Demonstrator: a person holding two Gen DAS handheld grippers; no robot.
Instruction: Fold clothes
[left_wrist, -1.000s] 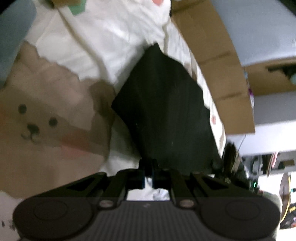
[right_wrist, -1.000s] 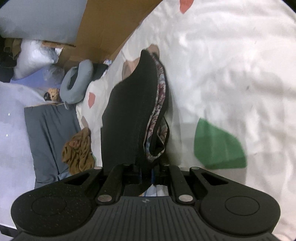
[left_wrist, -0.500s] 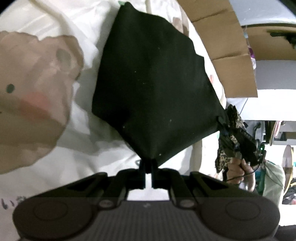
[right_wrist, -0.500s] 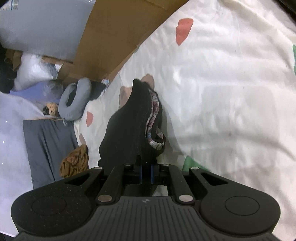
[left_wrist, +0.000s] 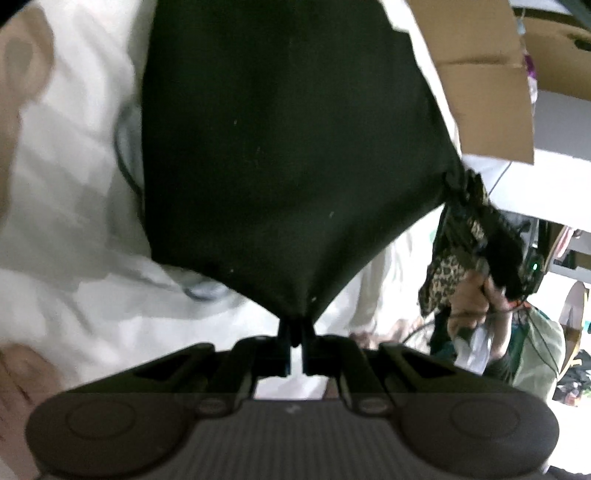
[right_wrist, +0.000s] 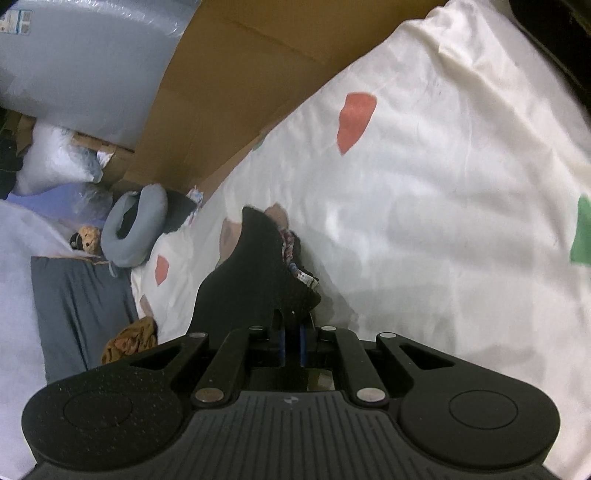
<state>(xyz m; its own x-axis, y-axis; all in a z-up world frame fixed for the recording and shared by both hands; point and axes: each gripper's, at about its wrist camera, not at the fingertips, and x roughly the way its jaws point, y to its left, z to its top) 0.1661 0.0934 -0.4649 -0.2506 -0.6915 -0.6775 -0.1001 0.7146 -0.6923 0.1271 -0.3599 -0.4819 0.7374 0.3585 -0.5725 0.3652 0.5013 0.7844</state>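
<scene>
1. Left wrist view: our left gripper (left_wrist: 294, 334) has its jaws pinching one corner of the black cloth (left_wrist: 288, 147). The cloth fills the middle and top of the frame, spread wide and pulled tight over the white bed sheet (left_wrist: 74, 229).
2. Our right gripper (right_wrist: 292, 334) has its jaws pinching the other corner. In the right wrist view the black cloth (right_wrist: 255, 280) hangs in the lower middle, just above the bed sheet (right_wrist: 424, 221).
3. We think a corner could slip out, because each grip holds only a tiny bit of cloth and we are pulling hard. Then the cloth would drop in a heap.
4. We could also fold it crooked if one hand goes further than the other.
5. Only the left view shows the person's hand (left_wrist: 476, 299) at the right edge, holding the right gripper (left_wrist: 480, 236), with a spotted part of the cloth beside it.
6. Only the right view shows a patterned lining on the cloth's edge, a grey neck pillow (right_wrist: 135, 229) at the left and cardboard (right_wrist: 236, 74) at the top.
</scene>
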